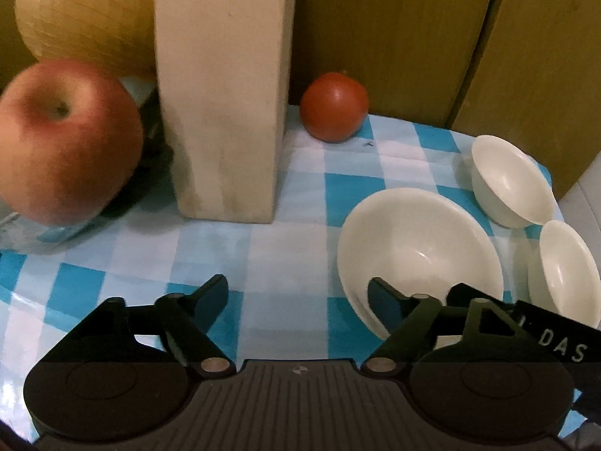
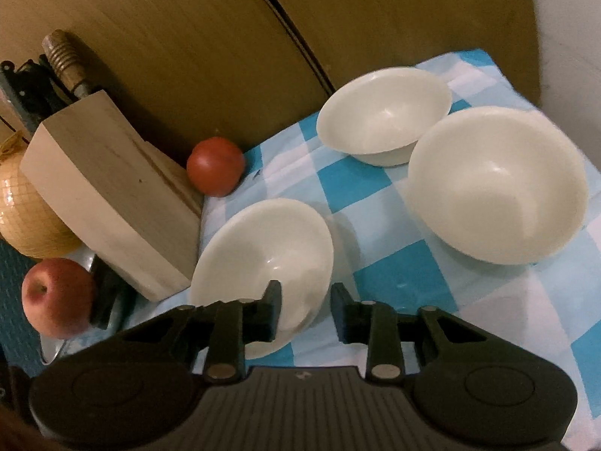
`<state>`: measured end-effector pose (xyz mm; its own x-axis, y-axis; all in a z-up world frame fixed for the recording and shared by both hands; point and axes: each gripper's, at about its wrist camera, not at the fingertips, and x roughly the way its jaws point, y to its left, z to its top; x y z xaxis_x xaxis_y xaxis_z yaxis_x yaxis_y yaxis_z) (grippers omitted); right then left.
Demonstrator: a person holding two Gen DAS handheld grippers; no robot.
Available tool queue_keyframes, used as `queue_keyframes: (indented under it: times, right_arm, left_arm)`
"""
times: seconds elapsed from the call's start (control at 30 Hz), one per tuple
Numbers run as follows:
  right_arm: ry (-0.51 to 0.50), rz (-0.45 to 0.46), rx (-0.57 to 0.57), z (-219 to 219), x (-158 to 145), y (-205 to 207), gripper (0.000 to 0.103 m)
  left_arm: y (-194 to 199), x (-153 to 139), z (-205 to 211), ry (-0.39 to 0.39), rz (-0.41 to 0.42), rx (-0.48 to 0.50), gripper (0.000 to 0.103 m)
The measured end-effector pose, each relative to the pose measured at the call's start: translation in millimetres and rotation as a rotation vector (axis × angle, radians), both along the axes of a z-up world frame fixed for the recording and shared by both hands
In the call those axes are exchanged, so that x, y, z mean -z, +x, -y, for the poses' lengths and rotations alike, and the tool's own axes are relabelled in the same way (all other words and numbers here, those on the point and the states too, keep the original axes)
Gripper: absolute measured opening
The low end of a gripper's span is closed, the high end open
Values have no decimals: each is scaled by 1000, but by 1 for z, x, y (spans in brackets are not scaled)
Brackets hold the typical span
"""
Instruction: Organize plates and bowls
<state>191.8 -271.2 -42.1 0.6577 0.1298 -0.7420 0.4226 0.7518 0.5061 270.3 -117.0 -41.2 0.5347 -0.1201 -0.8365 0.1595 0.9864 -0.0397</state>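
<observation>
Three white bowls stand on a blue-and-white checked cloth point(image 2: 394, 282). The near, wide bowl point(image 2: 263, 255) point(image 1: 417, 248) has its rim between the jaws of my right gripper point(image 2: 306, 310), with the left finger inside the bowl and the right finger outside. The pads stand a little apart from the rim, so the gripper is open. My left gripper point(image 1: 296, 297) is open over bare cloth at that bowl's left side, its right fingertip overlapping the rim. Two deeper bowls point(image 2: 383, 116) point(image 2: 496, 184) sit farther right, and they appear as well in the left wrist view point(image 1: 507, 180) point(image 1: 567, 267).
A tall wooden knife block point(image 1: 225, 112) point(image 2: 112, 195) stands close to the left of the wide bowl. A tomato point(image 1: 334, 112) lies behind it against the wooden wall point(image 1: 394, 37). An apple point(image 1: 67, 143) and a netted melon point(image 1: 86, 18) sit at far left. The cloth ends just past the right bowls.
</observation>
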Motion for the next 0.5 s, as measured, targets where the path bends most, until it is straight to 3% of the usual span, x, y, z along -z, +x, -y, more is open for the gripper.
queue_keyframes:
  times: [0.13, 0.27, 0.5]
  right_arm:
    - [26, -15, -29, -1, 4, 3, 14]
    - [56, -15, -51, -3, 1, 2, 11]
    - [72, -19, -102, -15, -12, -11, 10]
  left_arm:
    - [2, 9, 7, 5, -32, 31, 69]
    - [-2, 9, 10, -1, -48, 53, 51]
    - [-23, -3, 6, 49, -6, 79, 47]
